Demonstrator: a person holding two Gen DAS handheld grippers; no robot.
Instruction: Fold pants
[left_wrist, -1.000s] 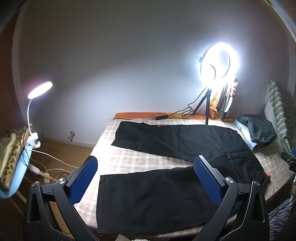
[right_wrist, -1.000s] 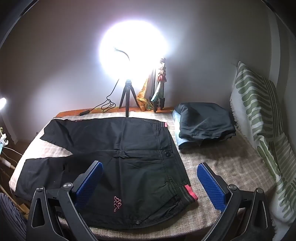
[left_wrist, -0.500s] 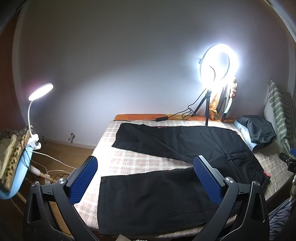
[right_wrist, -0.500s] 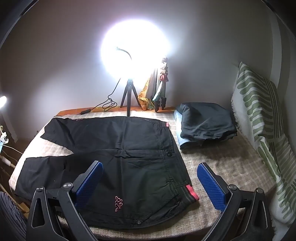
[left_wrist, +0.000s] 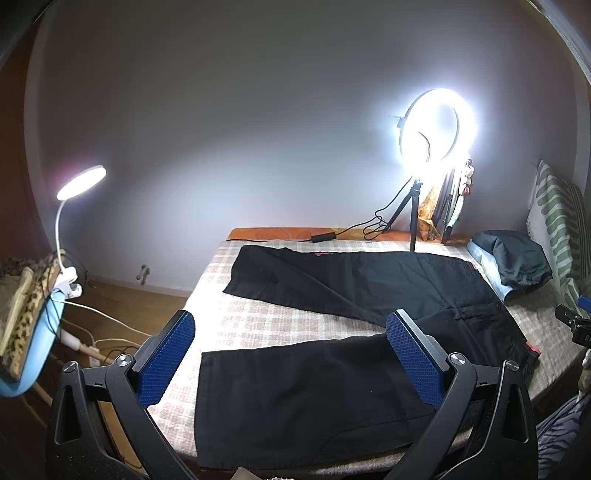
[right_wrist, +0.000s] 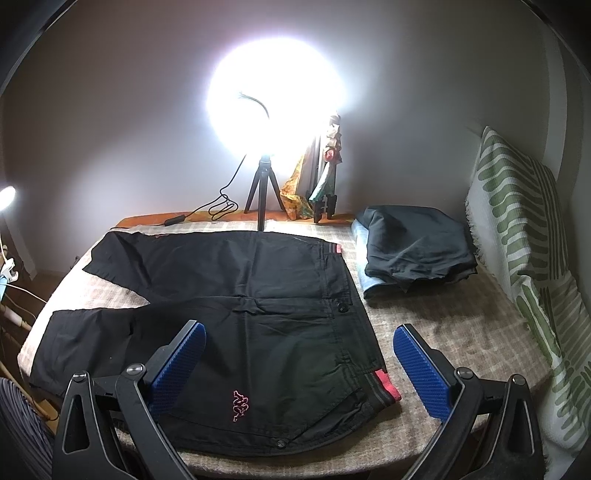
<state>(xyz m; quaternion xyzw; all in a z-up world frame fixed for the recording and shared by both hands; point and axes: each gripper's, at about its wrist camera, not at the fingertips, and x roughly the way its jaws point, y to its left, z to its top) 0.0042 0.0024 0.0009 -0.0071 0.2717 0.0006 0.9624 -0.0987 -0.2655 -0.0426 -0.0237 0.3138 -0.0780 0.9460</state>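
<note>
Black pants (right_wrist: 258, 314) lie flat and unfolded on the checked bed (left_wrist: 258, 325), legs spread leftward, waistband right. Left gripper (left_wrist: 290, 356) and right gripper (right_wrist: 299, 363) hover above, fingers wide apart, holding nothing.

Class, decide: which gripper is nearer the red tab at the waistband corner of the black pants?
Right. The right gripper hovers just before the red tab; the left gripper is over the leg of the pants, far to the tab's left.
</note>
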